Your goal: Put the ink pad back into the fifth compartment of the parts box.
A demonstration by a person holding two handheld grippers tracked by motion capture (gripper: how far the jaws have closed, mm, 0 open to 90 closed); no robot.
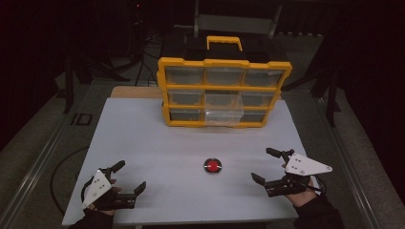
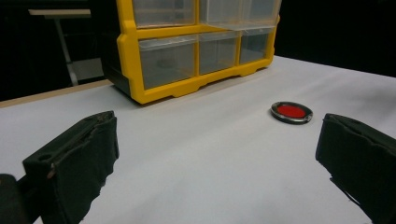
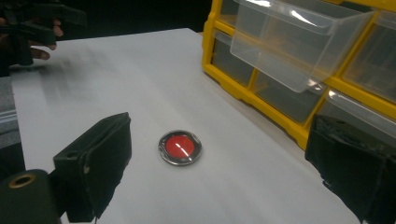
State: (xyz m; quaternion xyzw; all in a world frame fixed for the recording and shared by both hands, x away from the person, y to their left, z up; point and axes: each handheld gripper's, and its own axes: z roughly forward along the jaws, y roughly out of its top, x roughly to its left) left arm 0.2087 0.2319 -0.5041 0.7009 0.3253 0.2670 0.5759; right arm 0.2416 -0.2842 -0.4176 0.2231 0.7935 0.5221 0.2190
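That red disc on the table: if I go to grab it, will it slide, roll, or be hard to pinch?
The red disc lies flat and low, so it likely won't roll or tip. Its rim looks shiny, like metal, and the table looks smooth, so a push would probably slide it. Being so thin, it may slip from the right hand-held gripper unless pinched across its rim.

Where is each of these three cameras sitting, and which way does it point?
High view: above the person's side, looking forward and down on the white table; both hands, left gripper and right gripper show.
Left gripper view: rides the left gripper, facing the yellow drawer cabinet; its black jaws show.
Right gripper view: rides the right gripper, looking across the table; its jaws show.
All share the red disc.
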